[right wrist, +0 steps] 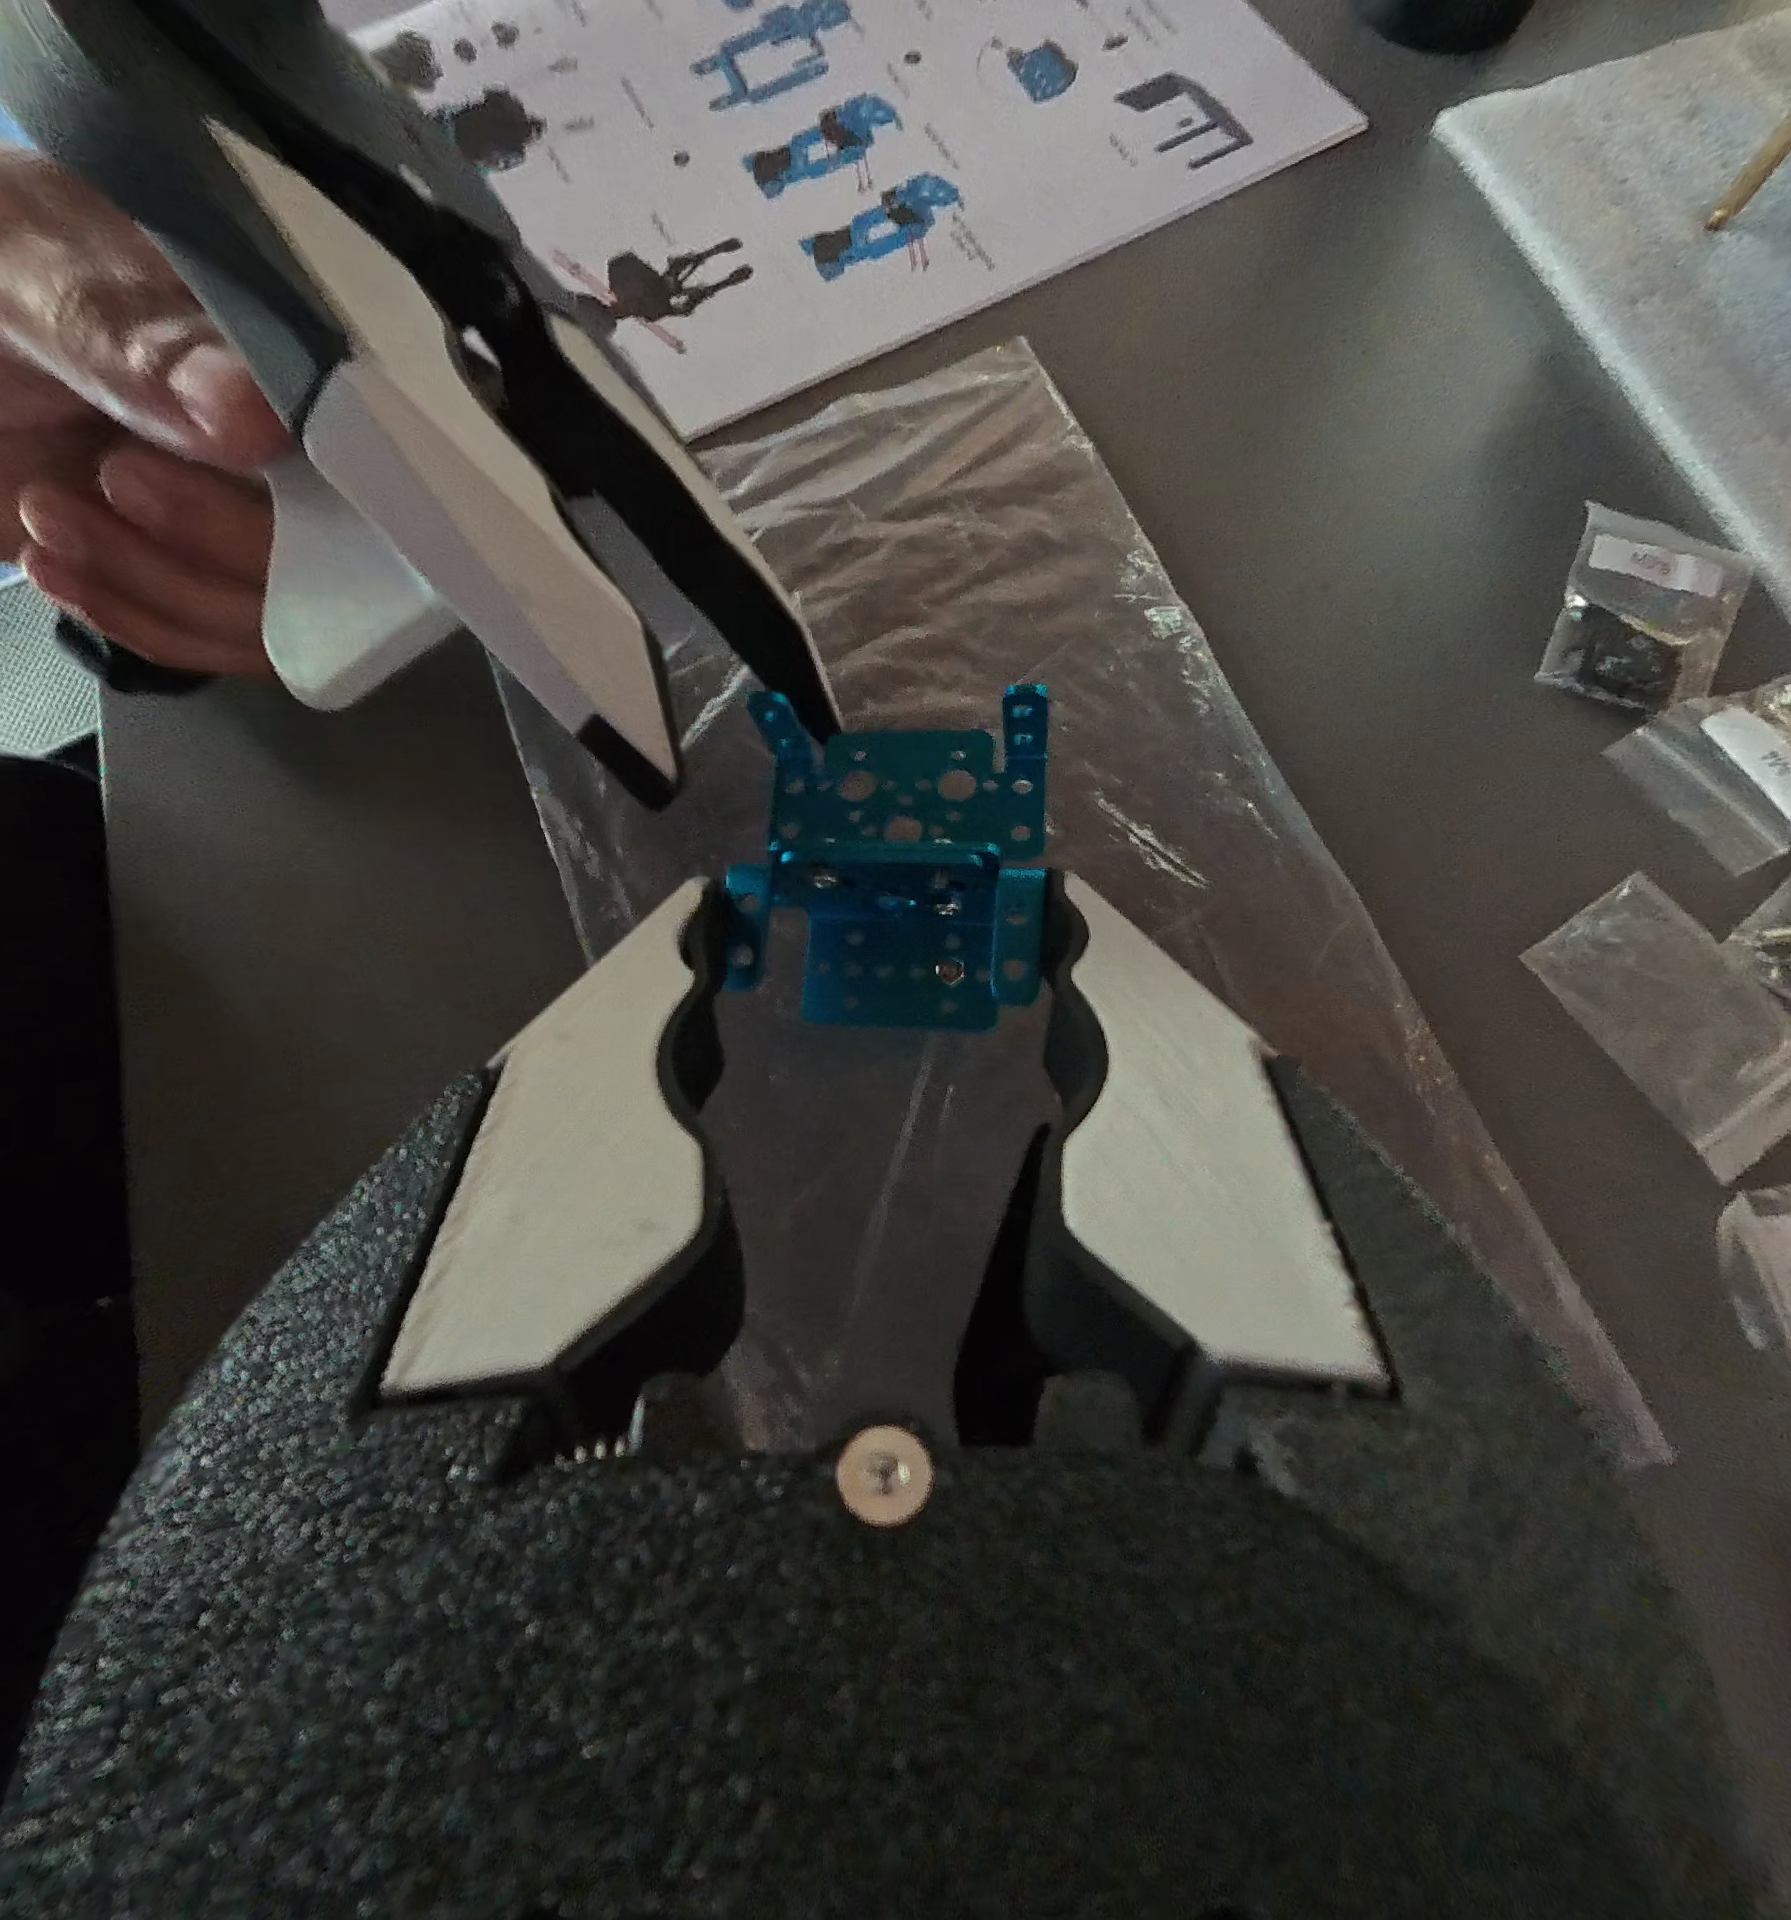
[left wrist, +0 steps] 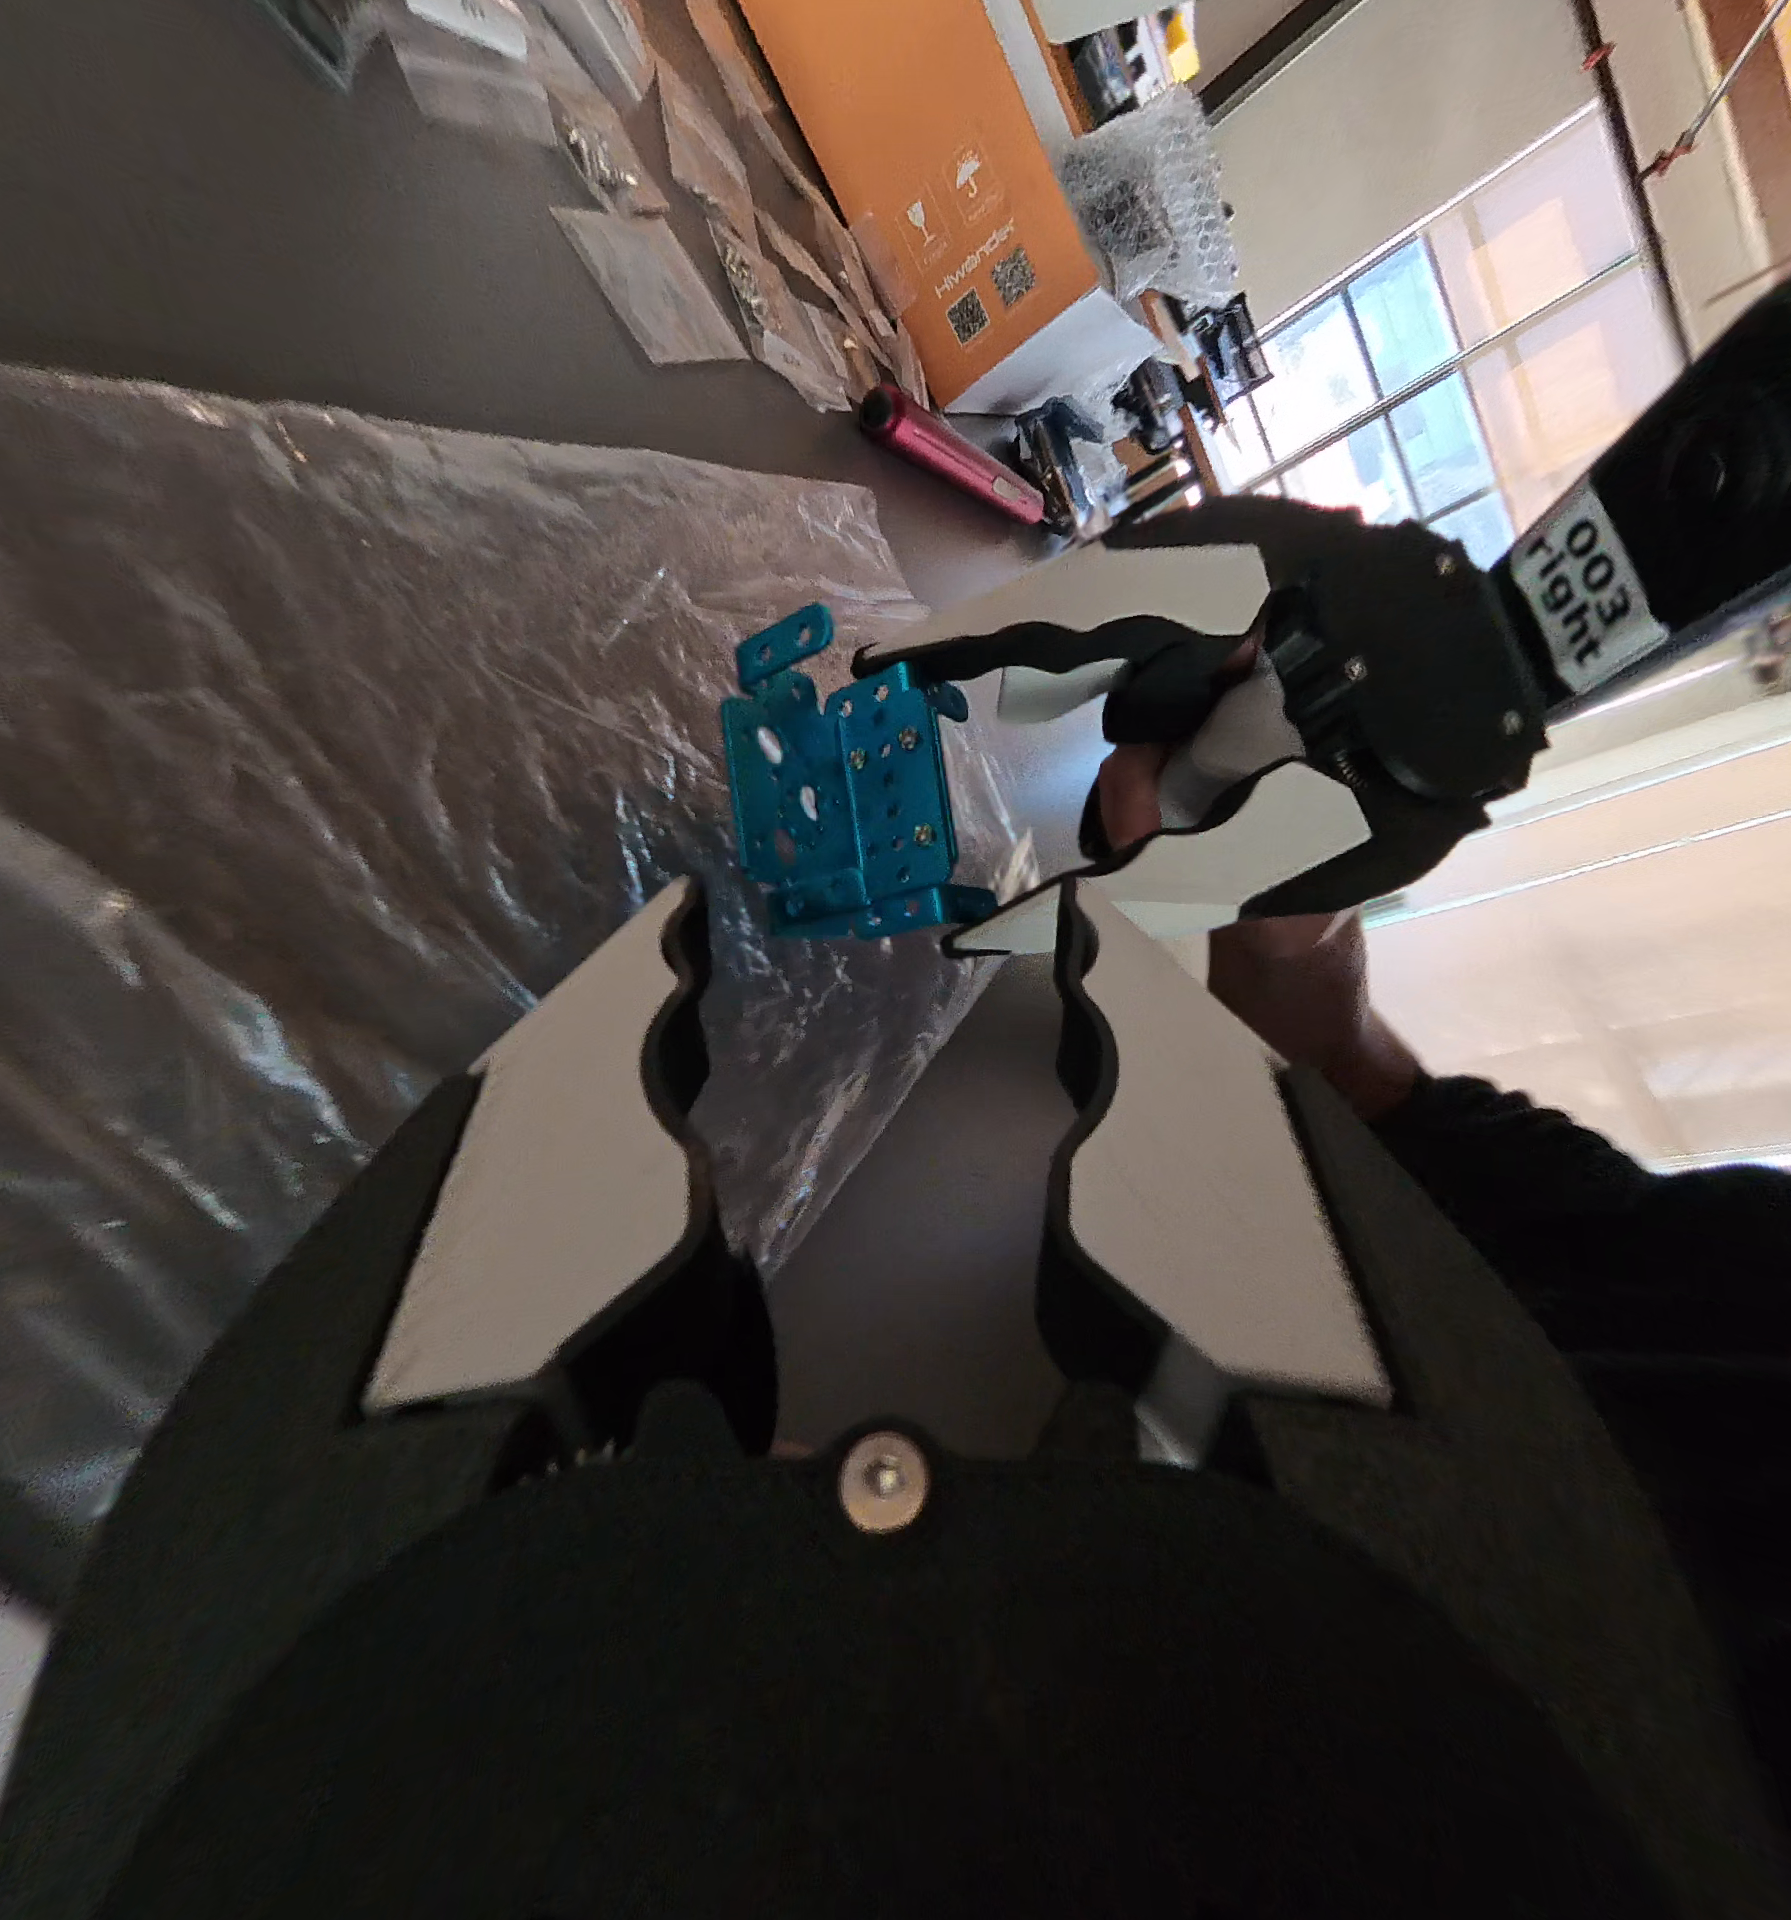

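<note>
Right gripper (right wrist: pixel 886 935) clamping blue bracket assembly (right wrist: pixel 896 883), tabs pointing away, left gripper (left wrist: pixel 875 935) wide, empty, beside it.

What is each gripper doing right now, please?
Left gripper: open, empty, beside the blue bracket assembly.
Right gripper: shut on the blue bracket assembly.

A blue hole-dotted bracket (right wrist: pixel 896 883), black-and-white fingers (right wrist: pixel 600 1132), an orange box (left wrist: pixel 922 187), a pink cylinder (left wrist: pixel 948 457).

Grey table (right wrist: pixel 1286 436): plastic sheet (right wrist: pixel 974 540), baggies (right wrist: pixel 1660 997).
</note>
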Tool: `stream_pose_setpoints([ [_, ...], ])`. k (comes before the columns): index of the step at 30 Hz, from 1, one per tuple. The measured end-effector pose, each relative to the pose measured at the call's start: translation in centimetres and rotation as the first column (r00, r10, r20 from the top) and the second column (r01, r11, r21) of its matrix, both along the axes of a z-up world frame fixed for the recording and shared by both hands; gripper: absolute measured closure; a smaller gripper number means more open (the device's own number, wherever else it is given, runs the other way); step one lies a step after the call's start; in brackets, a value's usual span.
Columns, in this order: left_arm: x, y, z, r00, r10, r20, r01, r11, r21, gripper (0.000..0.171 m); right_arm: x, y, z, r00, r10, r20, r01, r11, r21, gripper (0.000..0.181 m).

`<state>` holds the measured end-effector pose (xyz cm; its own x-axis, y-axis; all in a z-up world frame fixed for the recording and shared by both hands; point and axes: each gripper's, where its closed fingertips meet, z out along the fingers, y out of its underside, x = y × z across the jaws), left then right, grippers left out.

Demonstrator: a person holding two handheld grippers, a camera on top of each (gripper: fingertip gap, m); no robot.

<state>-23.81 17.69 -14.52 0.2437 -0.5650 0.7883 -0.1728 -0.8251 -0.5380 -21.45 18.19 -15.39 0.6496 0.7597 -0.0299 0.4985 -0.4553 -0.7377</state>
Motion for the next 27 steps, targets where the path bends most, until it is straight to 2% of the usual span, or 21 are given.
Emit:
stream_pose_setpoints([
  [4, -1.4, 0.9, 0.4, 0.998, -0.013, -0.069, 0.025, 0.983, 0.18, 0.106, -1.0, 0.2, -0.6, 0.994, 0.111, 0.009, -0.111, 0.993, -0.034, 0.121],
  [7, -2.6, 1.9, 0.9, 0.989, -0.038, -0.143, 0.084, 0.94, 0.331, 0.107, -1.6, 0.6, -1.1, 0.977, 0.211, 0.011, -0.21, 0.976, -0.065, 0.12],
  [10, -3.4, 2.0, 1.2, 0.969, -0.13, -0.21, 0.212, 0.874, 0.437, 0.107, -1.9, 0.9, -1.4, 0.952, 0.306, -0.011, -0.305, 0.948, -0.093, 0.121],
  [13, -3.9, 2.2, 0.3, 0.922, -0.212, -0.323, 0.361, 0.772, 0.524, 0.108, -1.9, 1.0, -1.3, 0.924, 0.379, -0.047, -0.382, 0.917, -0.119, 0.12],
  [16, -3.4, 2.5, 0.0, 0.889, -0.276, -0.366, 0.447, 0.697, 0.56, 0.118, -1.7, 0.9, -1.2, 0.905, 0.42, -0.066, -0.425, 0.896, -0.128, 0.12],
  [22, -0.9, 4.4, 0.0, 0.847, -0.374, -0.378, 0.532, 0.602, 0.595, 0.119, -1.1, 0.8, -1.1, 0.89, 0.427, -0.159, -0.448, 0.884, -0.134, 0.119],
  [25, -0.1, 4.5, -0.6, 0.805, -0.453, -0.382, 0.591, 0.561, 0.58, 0.119, -1.2, 0.9, -1.0, 0.891, 0.41, -0.193, -0.44, 0.886, -0.148, 0.12],
  [27, 0.1, 4.5, -1.0, 0.785, -0.486, -0.384, 0.616, 0.542, 0.572, 0.119, -1.4, 0.9, -1.1, 0.893, 0.412, -0.18, -0.439, 0.887, -0.144, 0.129],
])
